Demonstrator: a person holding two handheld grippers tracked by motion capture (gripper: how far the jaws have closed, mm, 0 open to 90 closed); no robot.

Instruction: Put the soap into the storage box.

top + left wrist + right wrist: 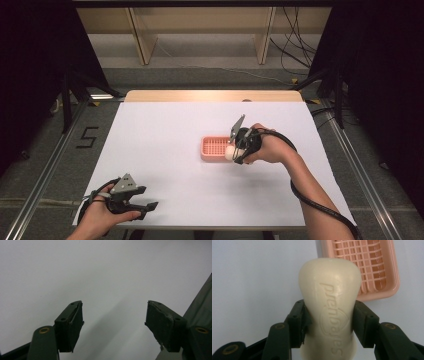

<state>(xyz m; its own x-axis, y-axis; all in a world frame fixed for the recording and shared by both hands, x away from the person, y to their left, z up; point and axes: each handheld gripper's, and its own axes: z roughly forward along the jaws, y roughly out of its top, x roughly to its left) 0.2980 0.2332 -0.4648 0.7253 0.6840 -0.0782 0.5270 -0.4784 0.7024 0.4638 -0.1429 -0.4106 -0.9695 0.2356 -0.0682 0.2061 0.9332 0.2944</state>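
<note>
- A person's right hand holds the right gripper over the middle of a white table, at the right-hand end of a pink soap dish.
- The right gripper's black fingers pinch a cream-coloured bar of soap across its narrow waist, one pad on each side, both pressed to the bar.
- Raised lettering runs along the face of the soap in the right gripper view; the bar's rounded far end overlaps the near corner of the pink soap dish lying on the table beyond it.
- The dish is a shallow rectangular tray with a slatted grid floor; whether the soap touches it cannot be told.
- In the high view the soap appears as a pale lump at the dish's right edge, just ahead of the hand.
- The left hand rests at the near left corner of the table, well apart from the dish, gripping the left gripper.
- The left gripper's fingers are spread wide with nothing between them, bare white table beneath.
- A black cable trails from the right gripper along the person's forearm.
</note>
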